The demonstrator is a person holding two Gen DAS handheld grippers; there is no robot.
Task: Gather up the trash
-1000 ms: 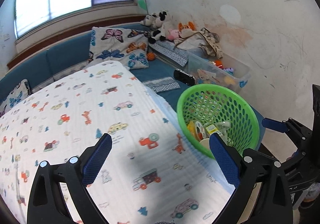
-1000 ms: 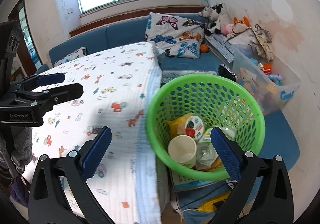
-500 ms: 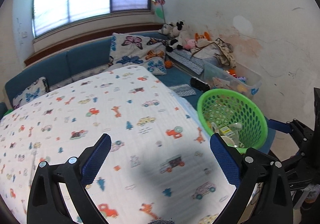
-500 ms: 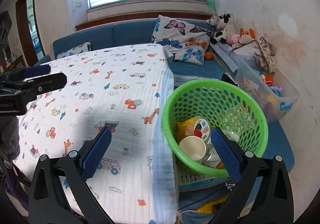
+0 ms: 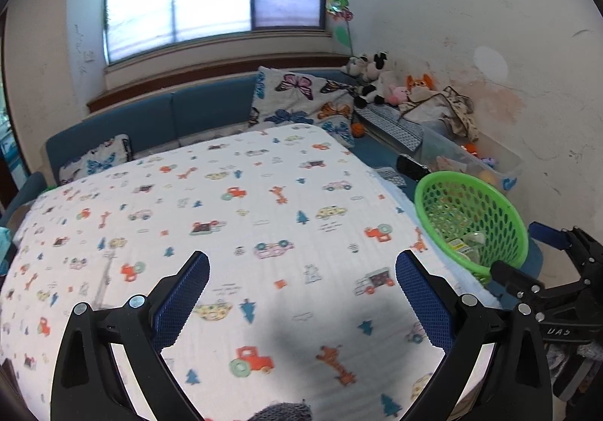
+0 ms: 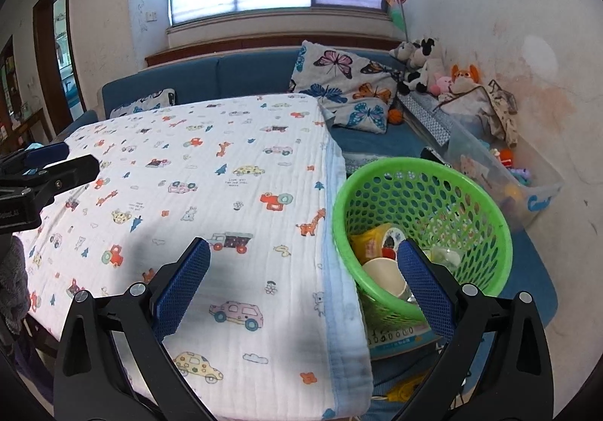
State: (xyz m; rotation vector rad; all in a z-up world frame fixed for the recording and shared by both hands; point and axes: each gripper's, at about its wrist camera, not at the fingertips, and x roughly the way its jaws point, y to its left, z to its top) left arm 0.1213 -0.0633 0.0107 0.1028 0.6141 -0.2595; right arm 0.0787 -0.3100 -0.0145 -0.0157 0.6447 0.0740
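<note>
Both jaws stand wide apart w/ nothing between them. Left gripper [image 5: 301, 293] hovers over the middle of the desk; right gripper [image 6: 303, 274] sits above the desk's right edge, its right finger in front of the green basket [image 6: 486, 206]. Empty & spread probably bc there's nothing left to grab: the printed cloth [image 6: 226, 176] covering the desk shows no loose trash in either view.

Trash is in the basket: paper cup [image 6: 382, 276], yellow wrapper [image 6: 371, 236], clear plastic bits [image 6: 444, 255]. Basket is just beside the desk's right edge, lower than the top, apparently on a flat printed box, so items can be dropped over the edge w/o a long reach.

Beyond: blue sofa [image 6: 245, 72], butterfly pillow [image 6: 346, 86], plush toys [image 6: 418, 63], clear toy bin [image 6: 539, 191] by the wall; not trash. Task looks about done, as far as I can judge.
</note>
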